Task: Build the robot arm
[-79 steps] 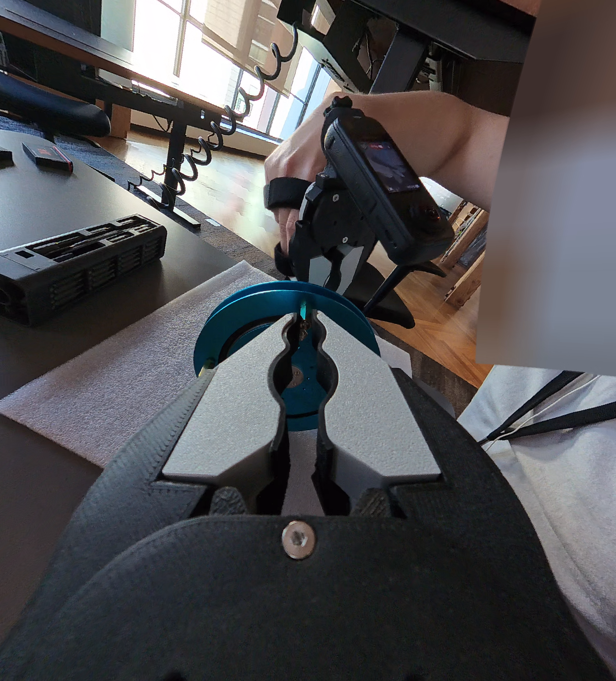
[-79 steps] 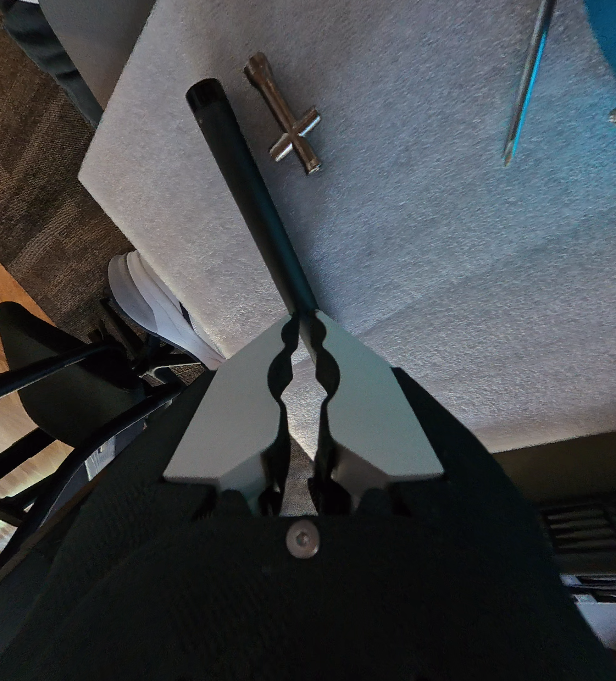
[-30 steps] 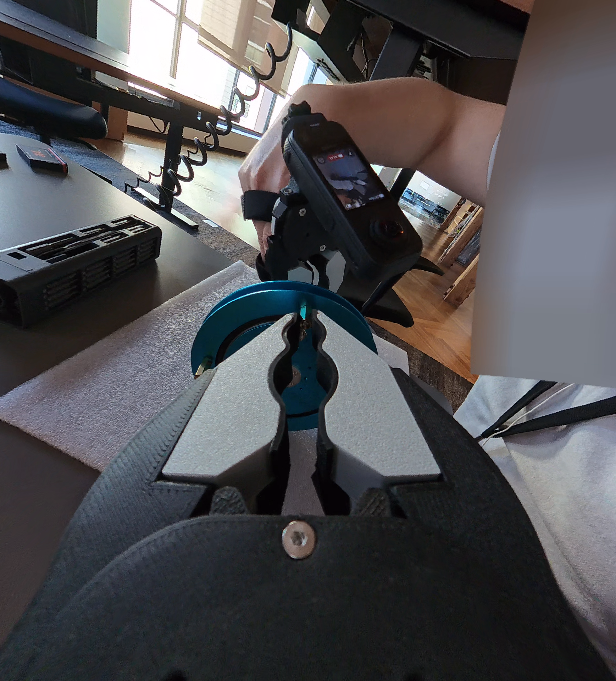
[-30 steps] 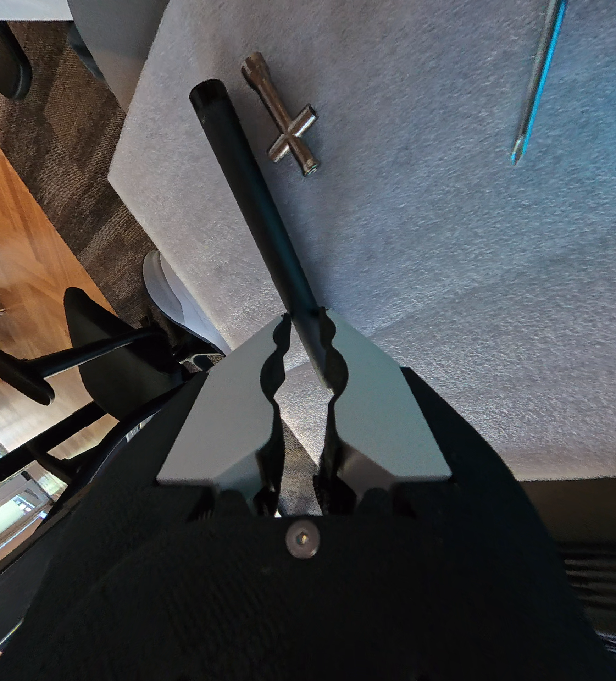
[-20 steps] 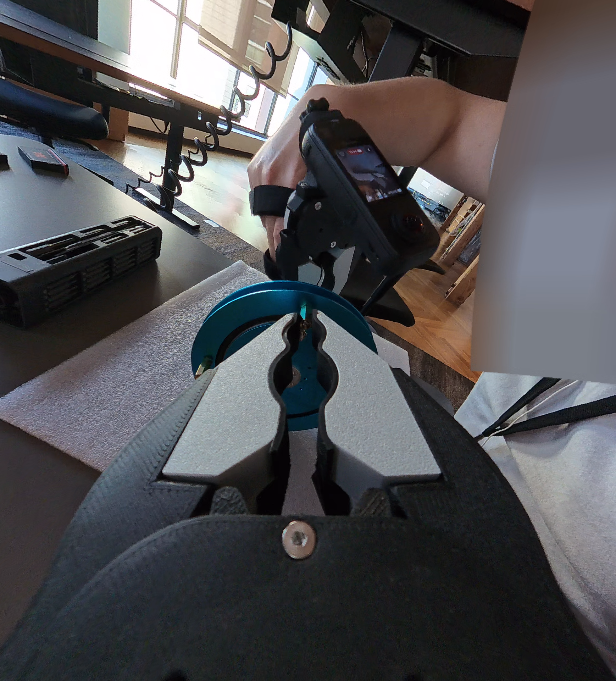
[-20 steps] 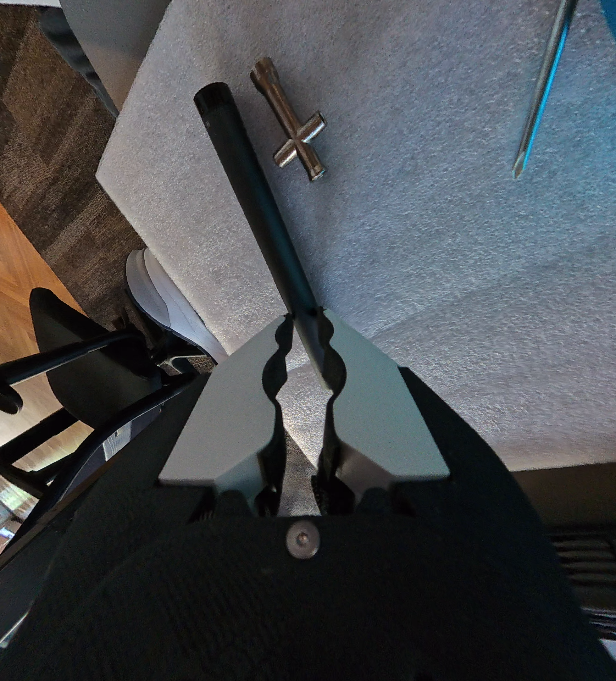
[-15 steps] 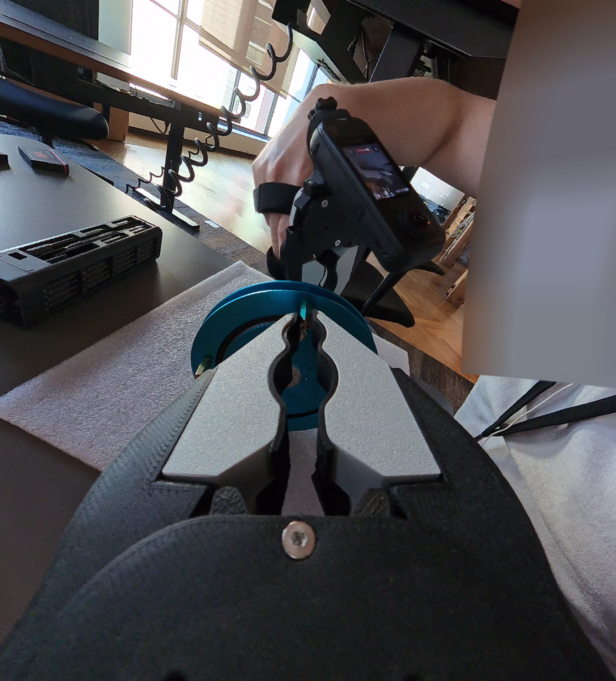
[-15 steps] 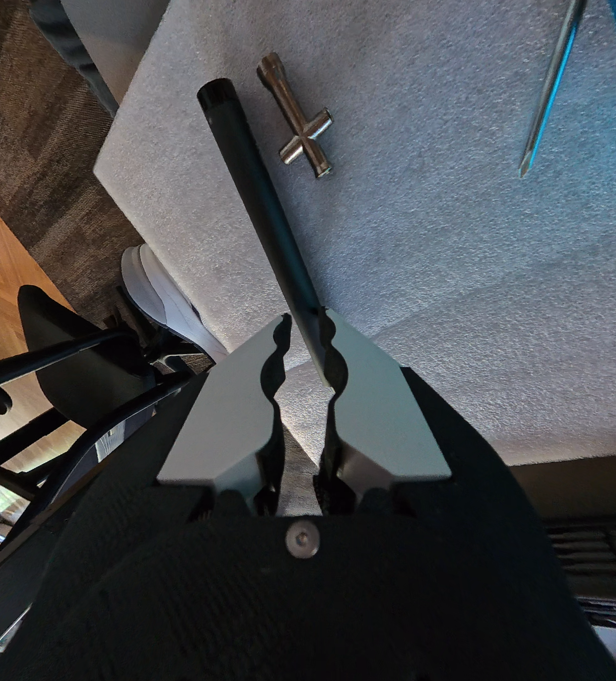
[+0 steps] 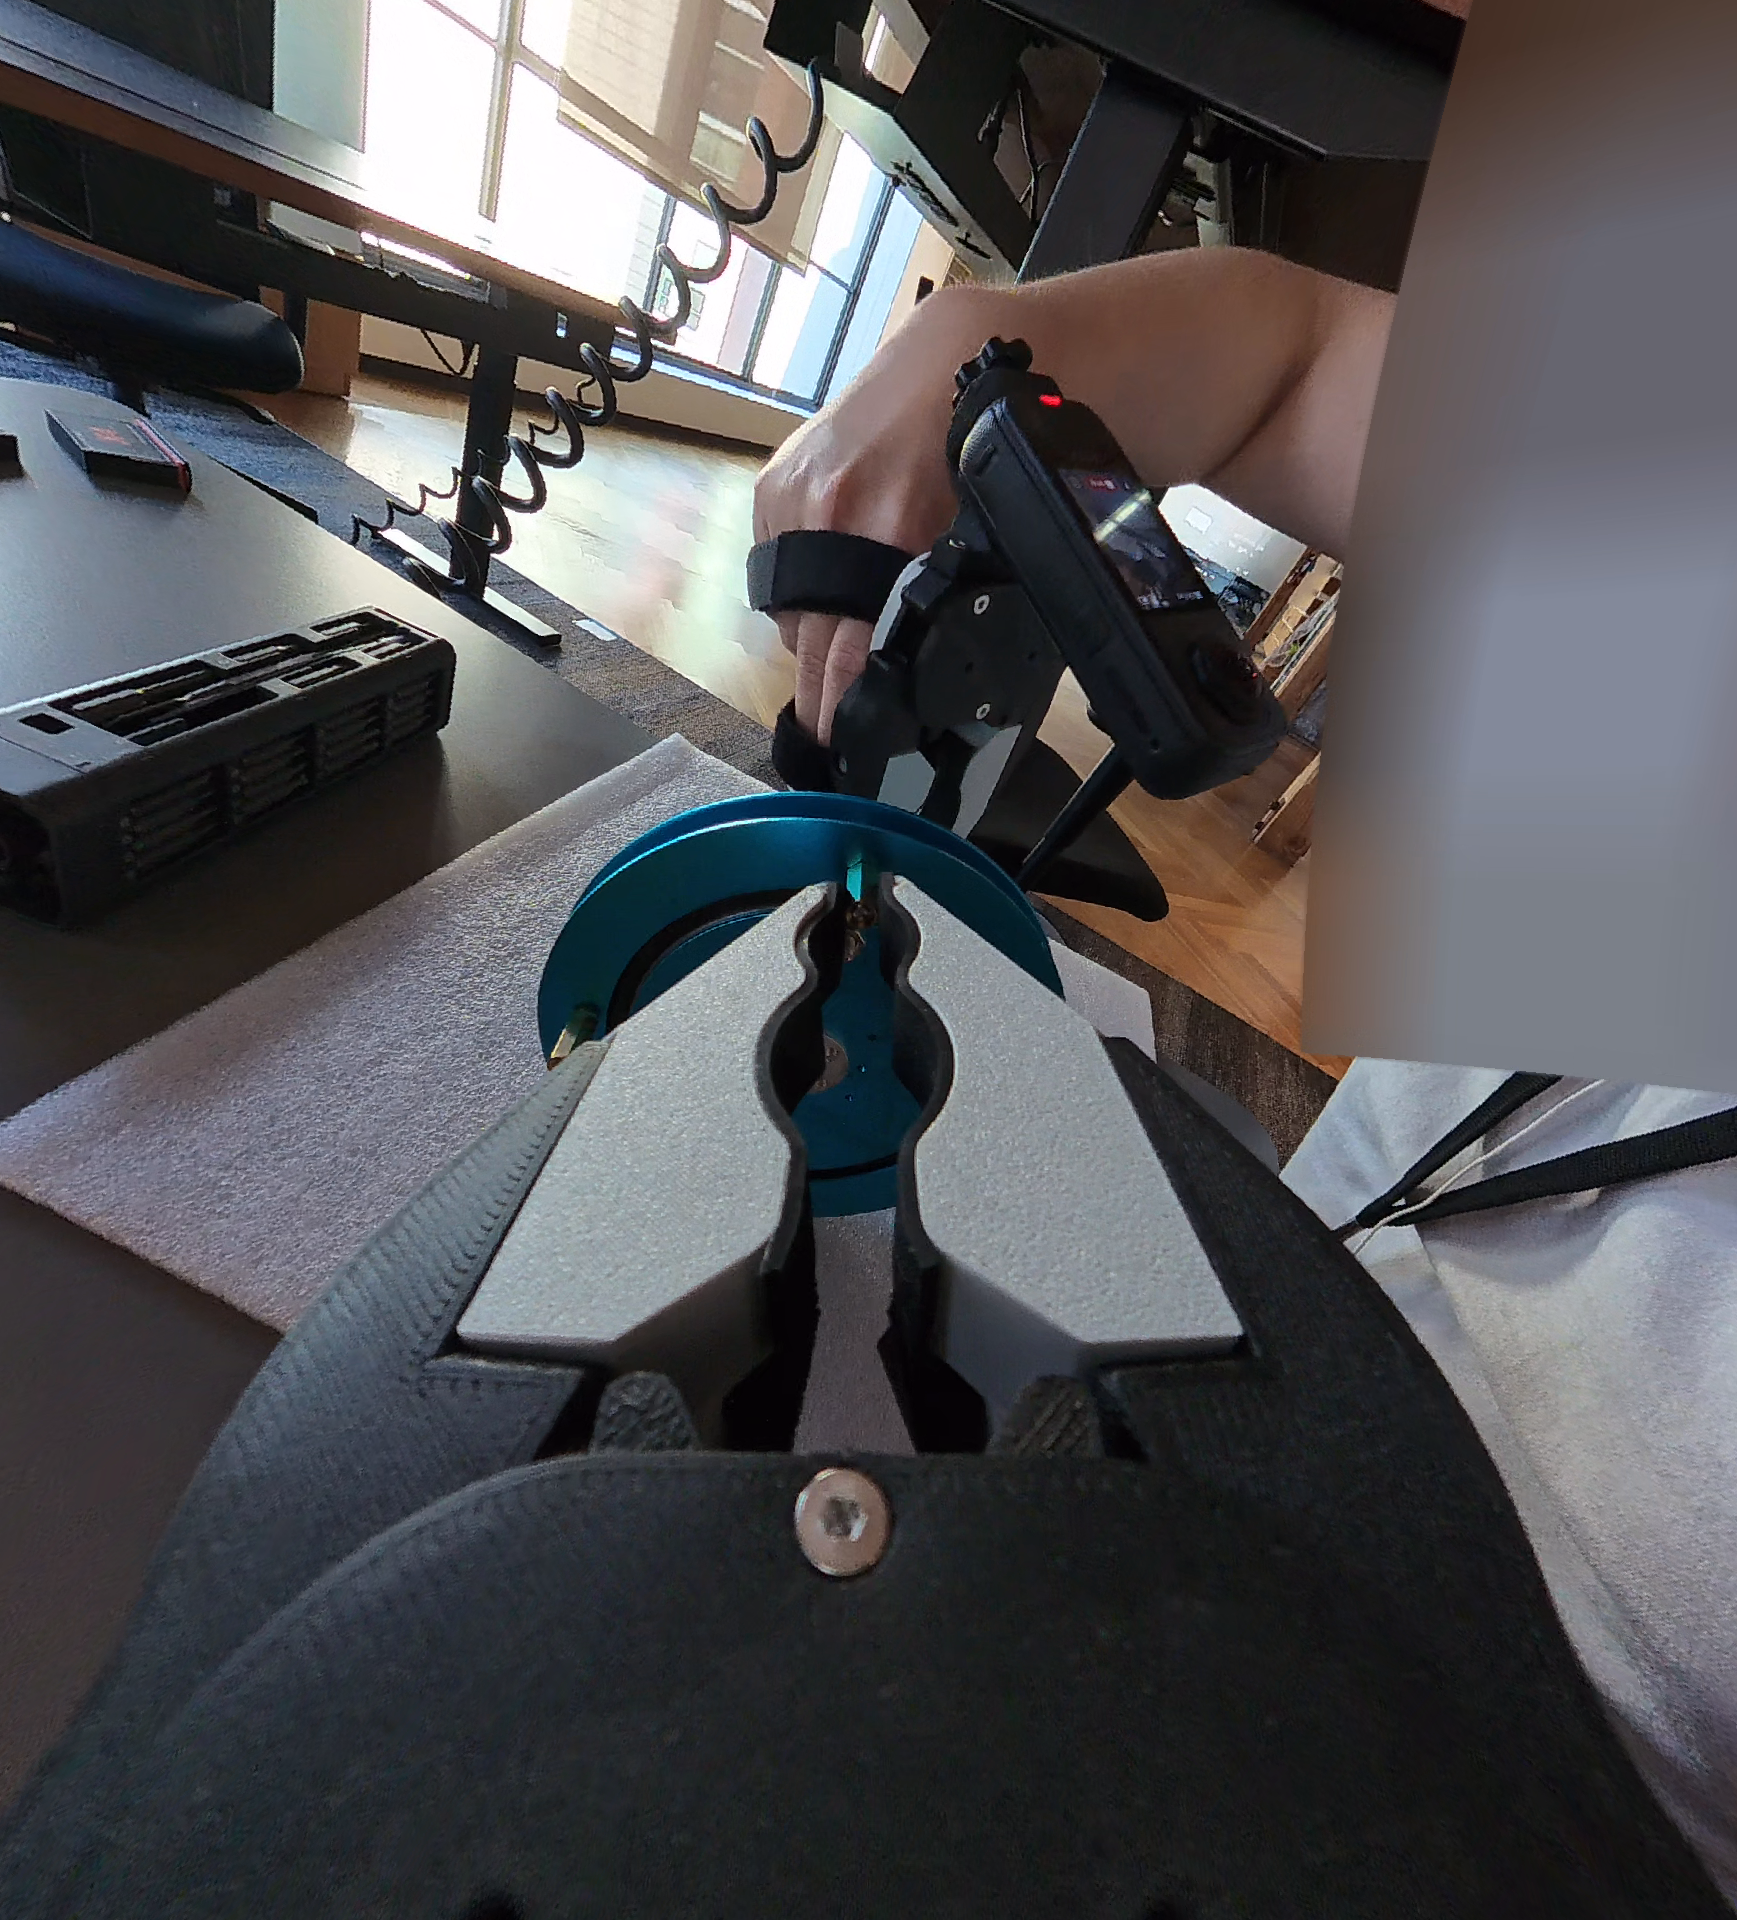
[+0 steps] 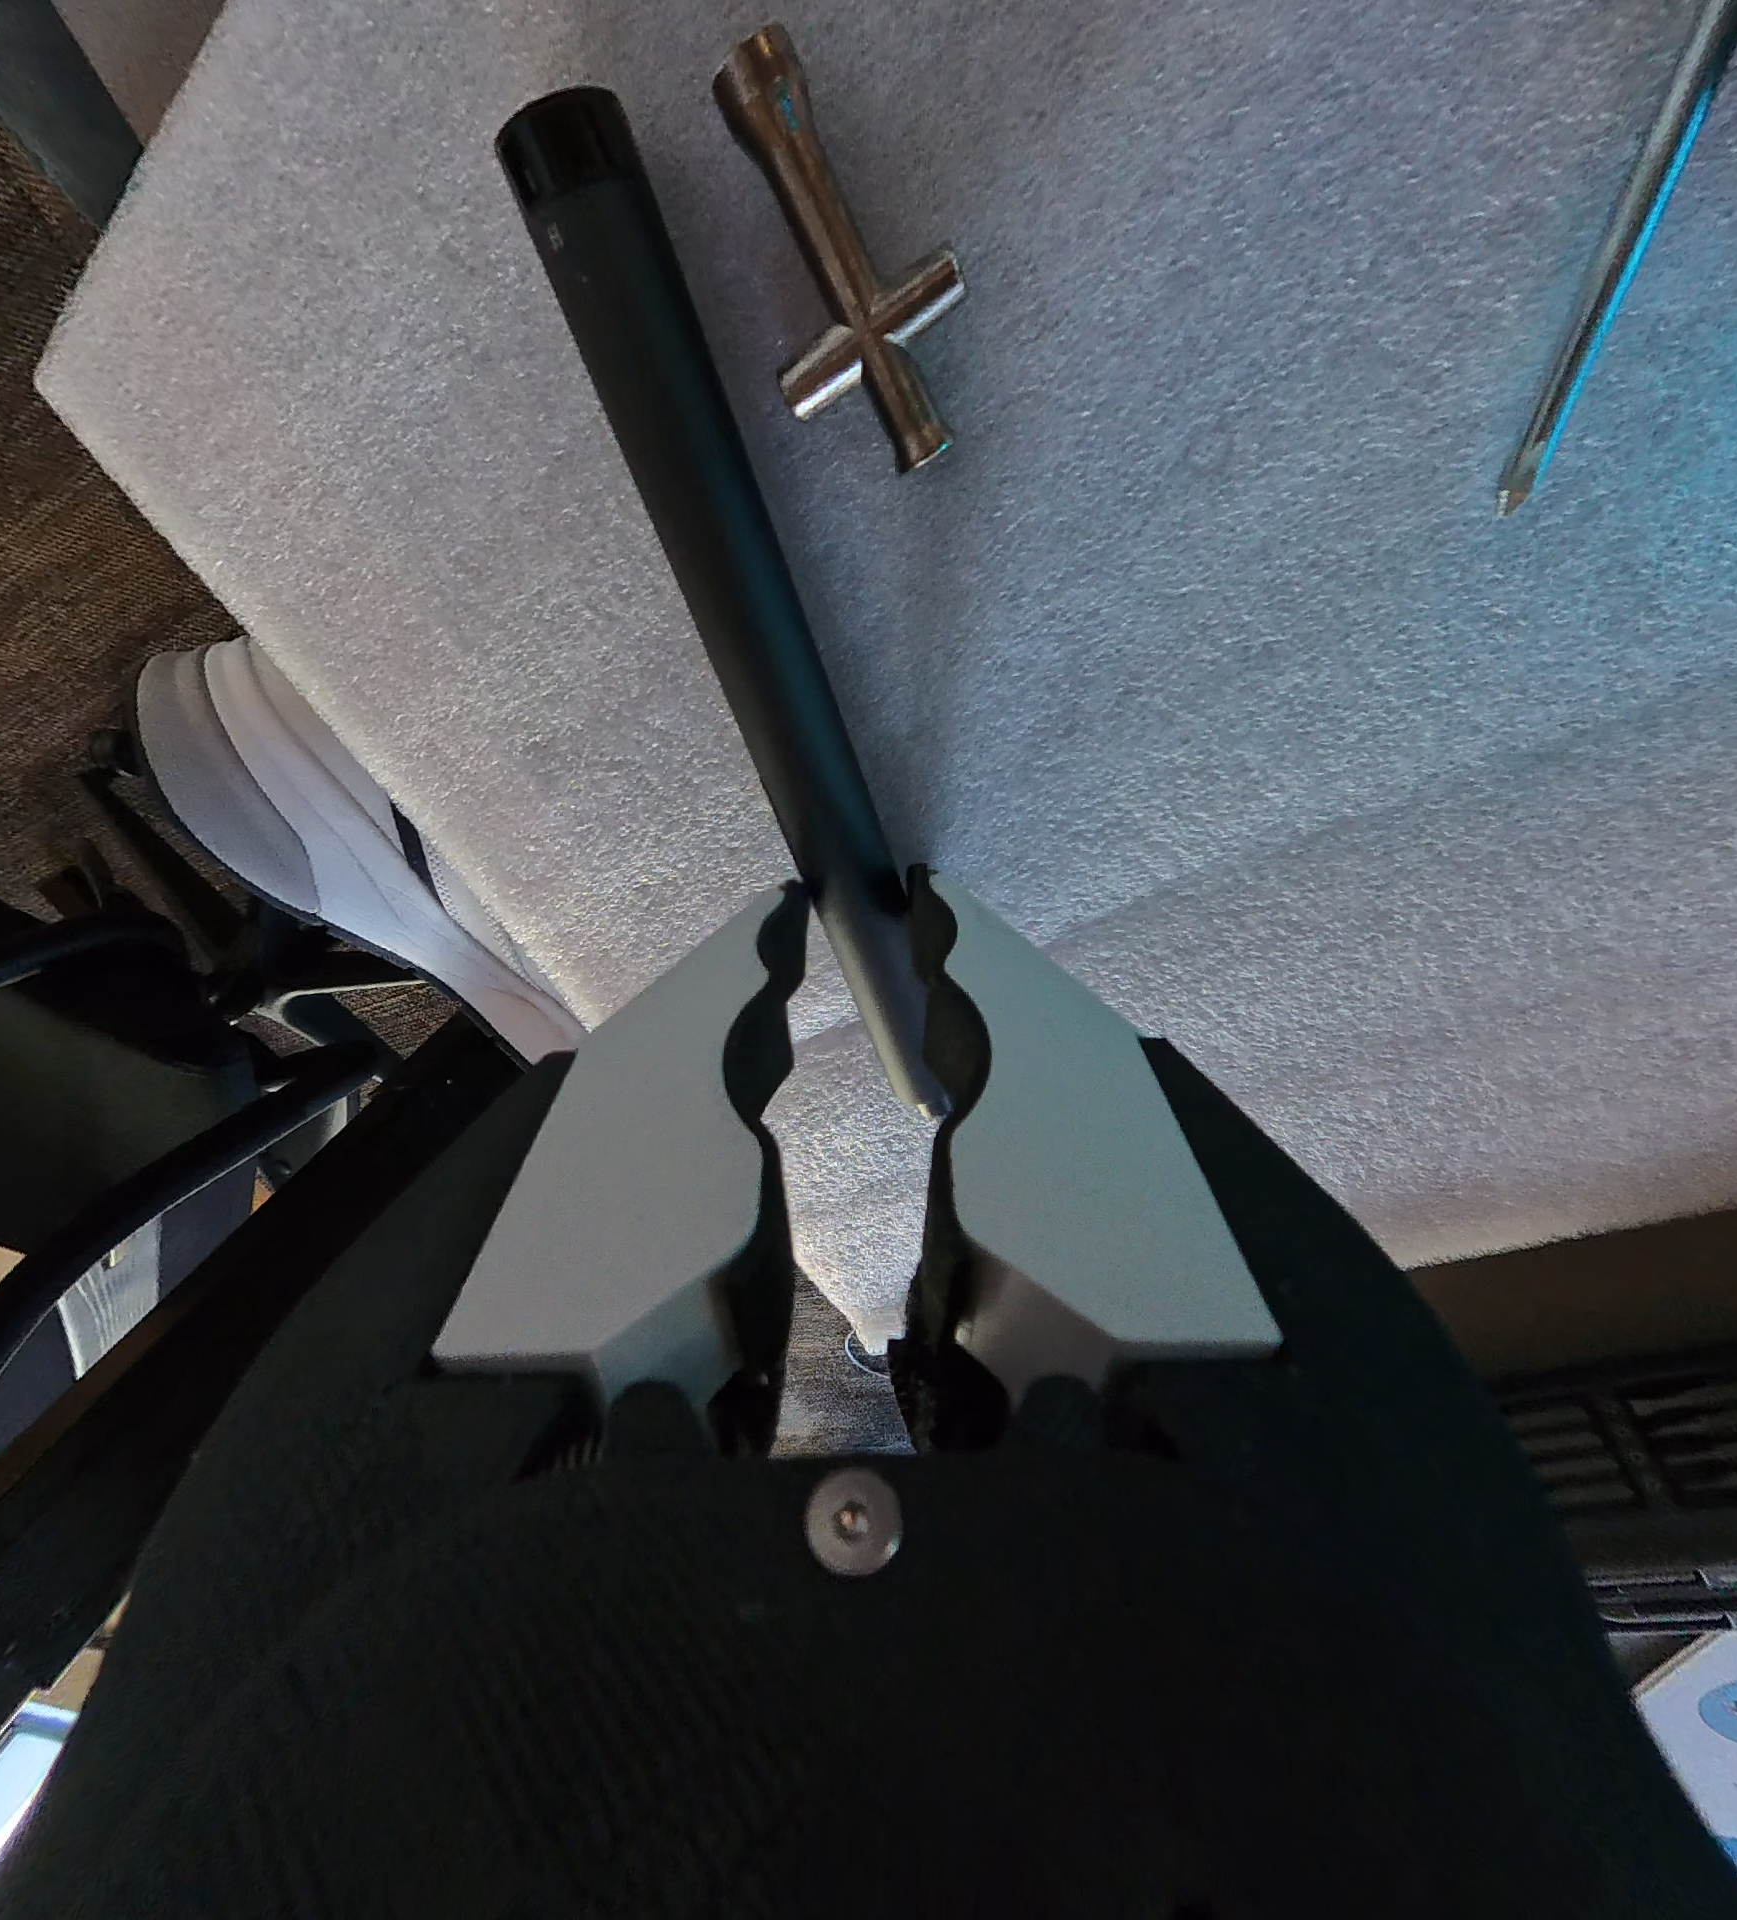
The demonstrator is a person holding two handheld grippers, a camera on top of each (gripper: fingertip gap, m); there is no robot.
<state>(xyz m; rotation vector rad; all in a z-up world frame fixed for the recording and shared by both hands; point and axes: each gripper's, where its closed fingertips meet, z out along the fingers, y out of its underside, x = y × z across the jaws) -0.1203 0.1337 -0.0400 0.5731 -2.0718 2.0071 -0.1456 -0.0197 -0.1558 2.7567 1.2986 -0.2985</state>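
Slippage worries me most: my right gripper [image 10: 859,894] pinches the long black metal rod [image 10: 682,488] only at its near end, the fingertips closed on it, so the far end can droop or swing and knock the small silver cross-shaped socket wrench [image 10: 859,281] lying just to its right on the grey foam mat [image 10: 1259,779]. My left gripper [image 9: 859,899] is closed on a small part at the rim of the round blue metal spool [image 9: 739,852], which stands on edge on the mat; I judge that a loose grip or a nudge from the rod would let it roll or tip. I cannot make out what that small part is.

Counted: one rod, one cross wrench, one spool, one thin pointed steel shaft [image 10: 1612,270] far right, one mat, and one black slotted case [image 9: 168,738] on the dark table [image 9: 64,1403] to the left.
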